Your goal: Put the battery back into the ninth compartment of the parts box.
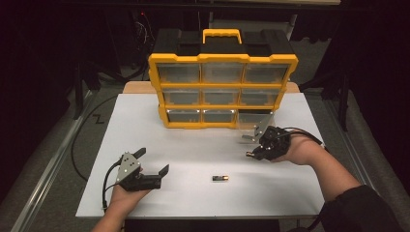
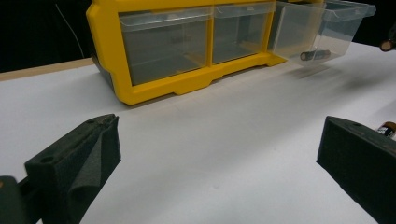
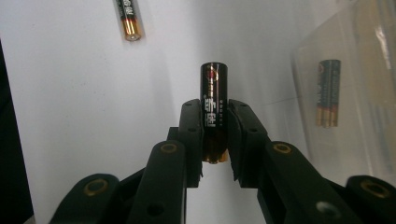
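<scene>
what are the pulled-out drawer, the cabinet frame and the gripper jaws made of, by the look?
Drawer: clear glossy plastic, probably; a battery inside shows through its wall.
Cabinet frame: opaque yellow moulded plastic with a smooth sheen and rounded edges.
Left gripper jaws: matte black, slightly grainy, perhaps printed plastic or hard foam.
Right gripper jaws, shut on a battery: black plastic links with brass-coloured pins.

The battery (image 3: 214, 112) at the centre of the right gripper view has a glossy black wrapper with a coppery metallic band at its lower end. The jaws beside it look like matt black plastic with brass-coloured rivets. At the top of the left gripper view, the organizer frame (image 2: 154, 88) is smooth, slightly shiny yellow plastic, its drawers (image 2: 163, 44) clear and glossy. The table (image 1: 193, 150) is a smooth matt white sheet.
</scene>
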The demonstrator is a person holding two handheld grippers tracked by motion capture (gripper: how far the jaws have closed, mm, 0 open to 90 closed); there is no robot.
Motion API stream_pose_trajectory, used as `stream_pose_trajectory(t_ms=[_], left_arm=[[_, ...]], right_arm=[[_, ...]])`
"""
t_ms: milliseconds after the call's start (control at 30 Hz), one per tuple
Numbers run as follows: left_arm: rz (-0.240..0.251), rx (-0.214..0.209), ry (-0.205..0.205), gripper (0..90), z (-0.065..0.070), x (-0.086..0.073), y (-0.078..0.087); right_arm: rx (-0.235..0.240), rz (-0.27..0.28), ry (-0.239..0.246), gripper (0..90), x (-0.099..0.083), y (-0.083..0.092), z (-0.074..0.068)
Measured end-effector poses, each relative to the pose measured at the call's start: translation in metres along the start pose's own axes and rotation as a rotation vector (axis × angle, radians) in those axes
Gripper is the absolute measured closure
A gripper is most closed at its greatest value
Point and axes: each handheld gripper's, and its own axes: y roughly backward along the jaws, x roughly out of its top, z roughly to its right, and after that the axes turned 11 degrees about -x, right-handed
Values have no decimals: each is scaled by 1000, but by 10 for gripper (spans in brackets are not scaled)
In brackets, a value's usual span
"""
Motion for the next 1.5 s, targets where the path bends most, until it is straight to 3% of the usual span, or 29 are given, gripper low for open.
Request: stream_pose_trajectory(t_ms=[1500], left_arm=[[-4,-8,1,2,0,-1,-1]], right_arm=[[-69,-9,-13,785,16,28,37]])
